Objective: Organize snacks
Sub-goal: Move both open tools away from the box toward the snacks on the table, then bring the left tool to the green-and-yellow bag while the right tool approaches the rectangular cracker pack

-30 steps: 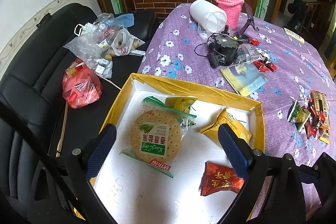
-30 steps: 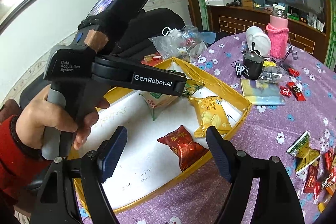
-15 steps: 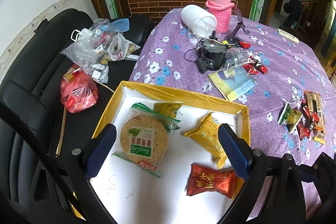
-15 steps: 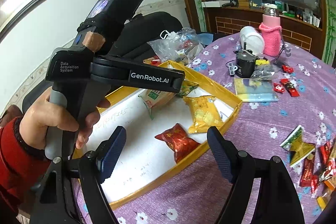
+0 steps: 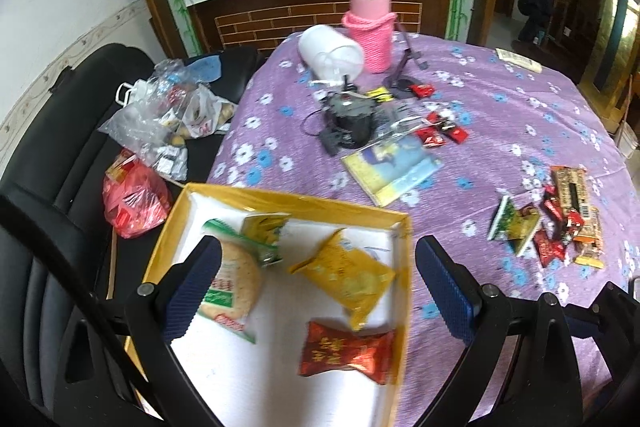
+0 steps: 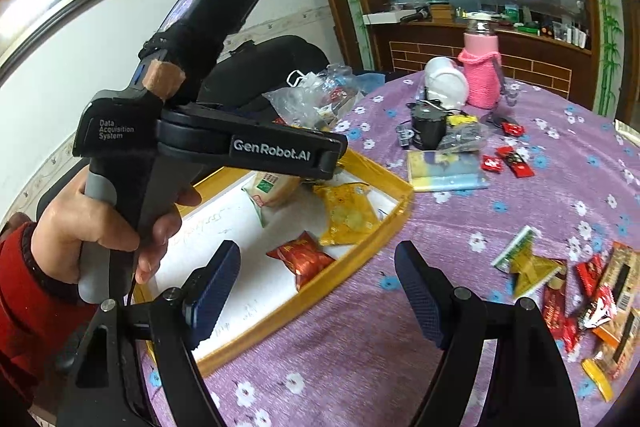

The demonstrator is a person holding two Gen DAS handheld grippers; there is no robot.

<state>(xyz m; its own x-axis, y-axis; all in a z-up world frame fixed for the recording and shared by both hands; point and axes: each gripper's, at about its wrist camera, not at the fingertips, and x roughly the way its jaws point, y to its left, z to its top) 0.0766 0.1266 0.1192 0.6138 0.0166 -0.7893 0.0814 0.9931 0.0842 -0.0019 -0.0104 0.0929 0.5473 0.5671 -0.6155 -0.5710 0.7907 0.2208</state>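
Note:
A yellow-rimmed white box (image 5: 280, 197) (image 6: 376, 235) lies on the purple flowered table. It holds a round cracker pack (image 5: 234, 279), a small green-yellow packet (image 5: 264, 229), a yellow packet (image 5: 352, 279) (image 6: 348, 211) and a red packet (image 5: 346, 351) (image 6: 302, 259). A pile of loose snacks (image 5: 556, 223) (image 6: 580, 291) lies on the cloth to the right. My left gripper (image 5: 318, 285) is open and empty above the box. My right gripper (image 6: 318, 291) is open and empty over the box's right rim. The hand-held left gripper body (image 6: 208, 143) hides part of the box.
At the back of the table stand a pink bottle (image 5: 370, 27), a white cup on its side (image 5: 330, 53), a black device (image 5: 348, 119), a blue-yellow booklet (image 5: 394, 167) and red candies (image 5: 436, 135). Plastic bags (image 5: 160, 119) and a red bag (image 5: 132, 203) lie on the black sofa at left.
Both grippers have pulled back and swung right, so the box sits lower and further left in each view. The loose snack pile has come further into view. Both stay open.

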